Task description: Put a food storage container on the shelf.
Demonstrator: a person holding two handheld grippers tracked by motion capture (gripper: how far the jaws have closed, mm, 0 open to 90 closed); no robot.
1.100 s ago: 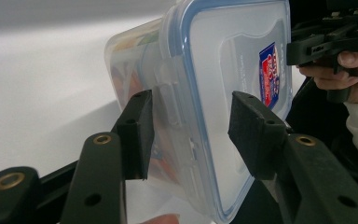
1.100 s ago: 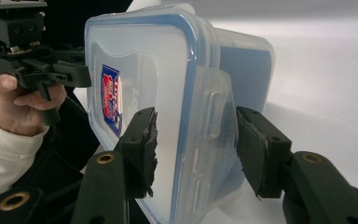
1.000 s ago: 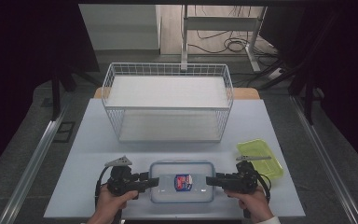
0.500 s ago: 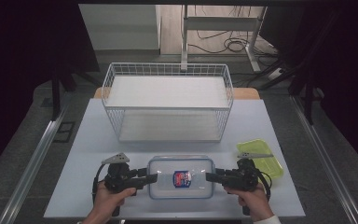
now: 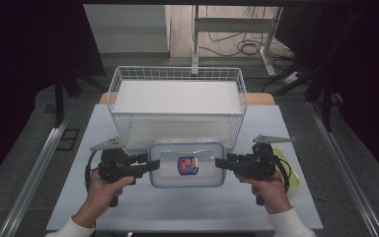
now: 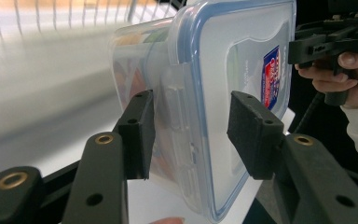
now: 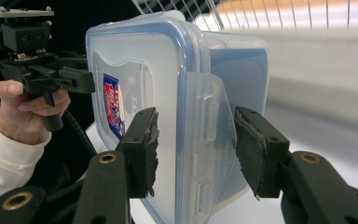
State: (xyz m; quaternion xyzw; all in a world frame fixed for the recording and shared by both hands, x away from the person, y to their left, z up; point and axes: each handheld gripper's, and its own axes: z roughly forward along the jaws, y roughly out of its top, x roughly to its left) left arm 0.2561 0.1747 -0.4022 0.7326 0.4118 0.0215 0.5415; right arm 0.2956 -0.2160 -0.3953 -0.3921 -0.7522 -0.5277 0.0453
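High view first: the white table (image 5: 177, 207) carries a big wire basket (image 5: 177, 106) along its far edge, standing open-topped and square to the edges. In front of it, over the middle of the near half, a clear lidded container (image 5: 187, 164) with a blue seal and a red-and-blue label hangs level between the two tools, its far side right at the basket's near wall. On its left end, the left gripper (image 5: 150, 165) has both pads clamped across the lid edge and side clip; the left gripper view shows the box pinched between them. Opposite, the right gripper (image 5: 222, 164) pinches the other end the same way. Smallest, a yellow-green lid (image 5: 288, 168) lies by the table's right edge, beneath the right hand.
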